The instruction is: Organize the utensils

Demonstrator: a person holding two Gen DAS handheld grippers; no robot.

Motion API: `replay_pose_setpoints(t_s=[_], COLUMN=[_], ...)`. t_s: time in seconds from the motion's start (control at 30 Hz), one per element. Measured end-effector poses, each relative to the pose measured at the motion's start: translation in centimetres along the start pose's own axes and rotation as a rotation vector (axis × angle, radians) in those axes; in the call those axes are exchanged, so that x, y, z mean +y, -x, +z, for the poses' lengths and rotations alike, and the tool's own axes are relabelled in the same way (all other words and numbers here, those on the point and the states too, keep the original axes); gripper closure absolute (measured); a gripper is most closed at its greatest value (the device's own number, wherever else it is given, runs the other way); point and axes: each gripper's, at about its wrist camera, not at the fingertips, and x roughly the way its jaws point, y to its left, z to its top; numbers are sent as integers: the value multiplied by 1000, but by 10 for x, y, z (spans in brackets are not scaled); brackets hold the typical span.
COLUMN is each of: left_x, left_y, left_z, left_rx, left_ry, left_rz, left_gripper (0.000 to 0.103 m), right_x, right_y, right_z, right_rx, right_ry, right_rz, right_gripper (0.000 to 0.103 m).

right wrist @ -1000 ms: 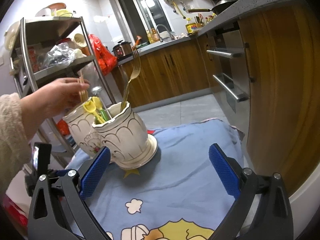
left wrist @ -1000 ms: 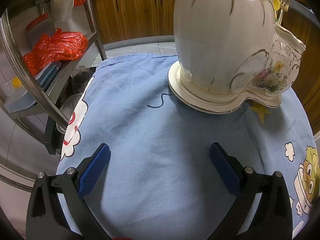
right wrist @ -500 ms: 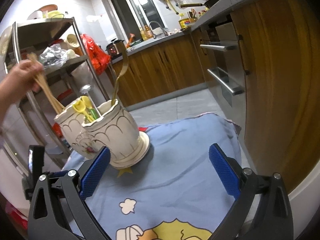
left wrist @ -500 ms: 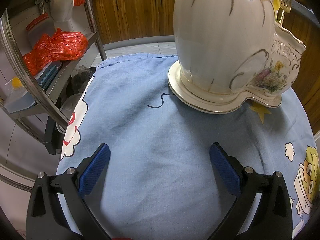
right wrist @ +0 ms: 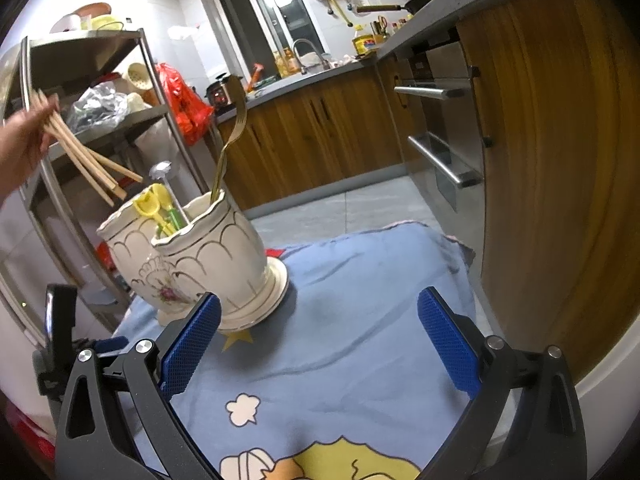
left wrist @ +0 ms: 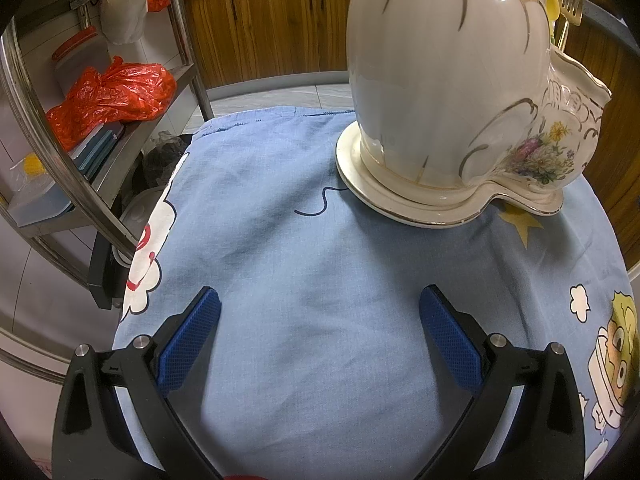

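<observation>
A cream ceramic utensil holder (right wrist: pixel 208 256) with gold trim and two joined cups stands on the blue tablecloth (right wrist: pixel 360 320). It fills the upper right of the left wrist view (left wrist: pixel 452 92). It holds a gold fork (right wrist: pixel 230 140), a yellow utensil (right wrist: pixel 150 204) and a metal spoon (right wrist: pixel 162 170). A bare hand (right wrist: pixel 20 148) holds several wooden chopsticks (right wrist: pixel 84 160) above and left of the holder. My left gripper (left wrist: pixel 320 332) is open and empty over the cloth. My right gripper (right wrist: pixel 318 332) is open and empty, to the right of the holder.
A steel shelf rack (left wrist: pixel 64 128) with red bags (left wrist: pixel 116 92) stands left of the table. Wooden cabinets (right wrist: pixel 332 128) and an oven front (right wrist: pixel 444 136) stand behind and to the right. The left gripper's body (right wrist: pixel 60 344) shows at the lower left of the right wrist view.
The hand has lifted the chopsticks out of the holder, up and to the left. The right wrist view has shifted slightly. The left gripper has not moved.
</observation>
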Motion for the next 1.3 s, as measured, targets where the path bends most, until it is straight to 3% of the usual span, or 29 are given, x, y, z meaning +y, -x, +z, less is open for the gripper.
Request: replay_pose_setpoints(t_s=[1.3], left_x=[0], left_y=[0], left_z=[0], left_rx=[0], left_ry=[-1], left_rz=[2], left_gripper=[4], right_x=[46], right_y=[26], right_z=[-2], right_rx=[-14], right_ry=[94], right_rz=[1], right_gripper=[5])
